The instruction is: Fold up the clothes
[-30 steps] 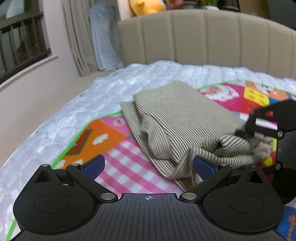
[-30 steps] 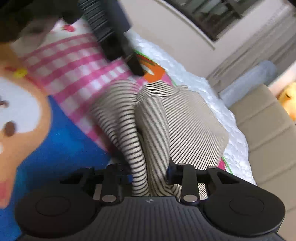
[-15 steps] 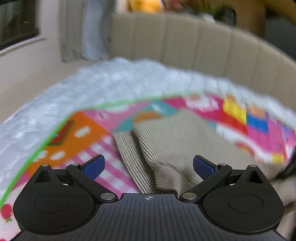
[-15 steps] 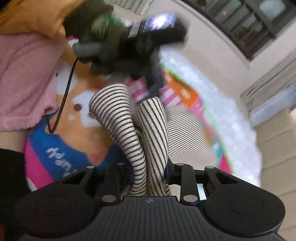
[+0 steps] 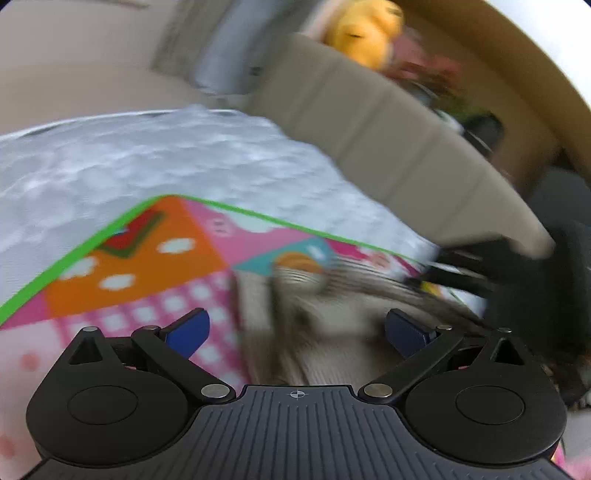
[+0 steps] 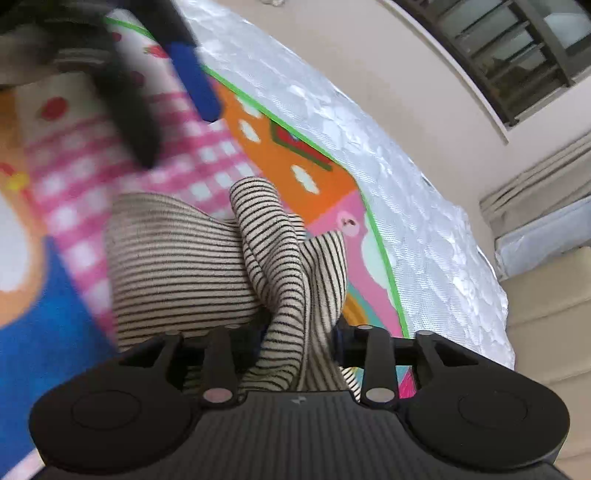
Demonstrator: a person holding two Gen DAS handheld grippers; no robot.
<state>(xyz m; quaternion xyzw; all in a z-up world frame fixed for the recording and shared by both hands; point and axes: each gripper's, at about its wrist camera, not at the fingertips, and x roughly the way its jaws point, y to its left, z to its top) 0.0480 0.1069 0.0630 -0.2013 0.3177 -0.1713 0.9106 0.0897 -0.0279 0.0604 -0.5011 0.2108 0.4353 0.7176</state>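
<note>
A beige garment with thin dark stripes lies folded on a colourful play mat. A bunched fold of it stands up between the fingers of my right gripper, whose jaws are opening while the cloth still fills the gap. In the left wrist view the garment is blurred, just beyond my left gripper, which is open with nothing gripped. The right gripper shows there as a dark blur at the garment's far right. The left gripper's blue pad crosses the top left of the right wrist view.
The mat lies on white textured bedding. A beige padded headboard runs behind, with a yellow plush toy on top. A wall with a barred window stands beyond the bed.
The right gripper carried the striped fold forward over the garment, and its jaws stand wider. The left gripper rolled and swung towards the mat's green-edged corner, staying open.
</note>
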